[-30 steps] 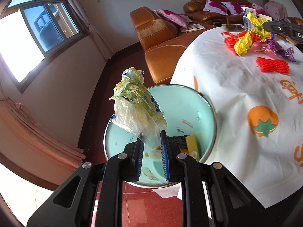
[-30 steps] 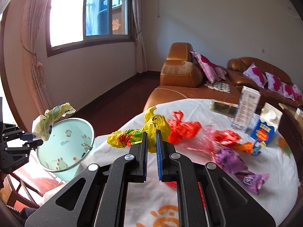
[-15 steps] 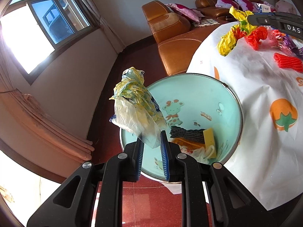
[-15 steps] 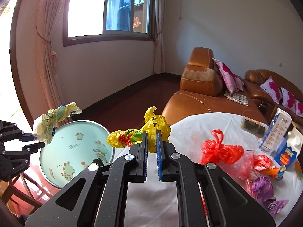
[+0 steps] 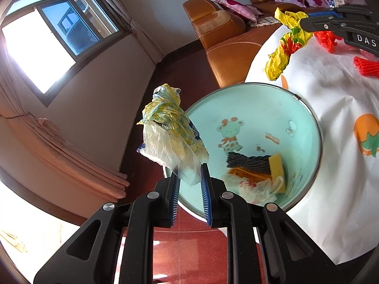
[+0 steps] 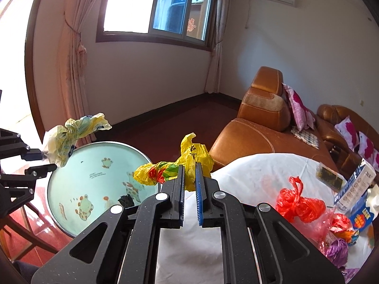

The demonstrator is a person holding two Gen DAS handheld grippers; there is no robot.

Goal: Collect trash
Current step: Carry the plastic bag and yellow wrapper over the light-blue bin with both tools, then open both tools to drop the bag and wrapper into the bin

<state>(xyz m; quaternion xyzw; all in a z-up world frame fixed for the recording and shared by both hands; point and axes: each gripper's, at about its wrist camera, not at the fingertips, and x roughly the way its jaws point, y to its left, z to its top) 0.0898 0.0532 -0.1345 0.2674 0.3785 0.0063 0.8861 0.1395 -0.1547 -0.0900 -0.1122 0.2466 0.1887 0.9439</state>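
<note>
The mint bin (image 5: 255, 118) stands against the edge of the white-clothed table (image 5: 331, 165). Above its near rim the left gripper (image 5: 189, 177) pinches a pale crumpled bag (image 5: 168, 137). Beyond its far rim, over the table edge, the right gripper (image 6: 189, 177) clamps a yellow bag (image 6: 189, 158).
</note>
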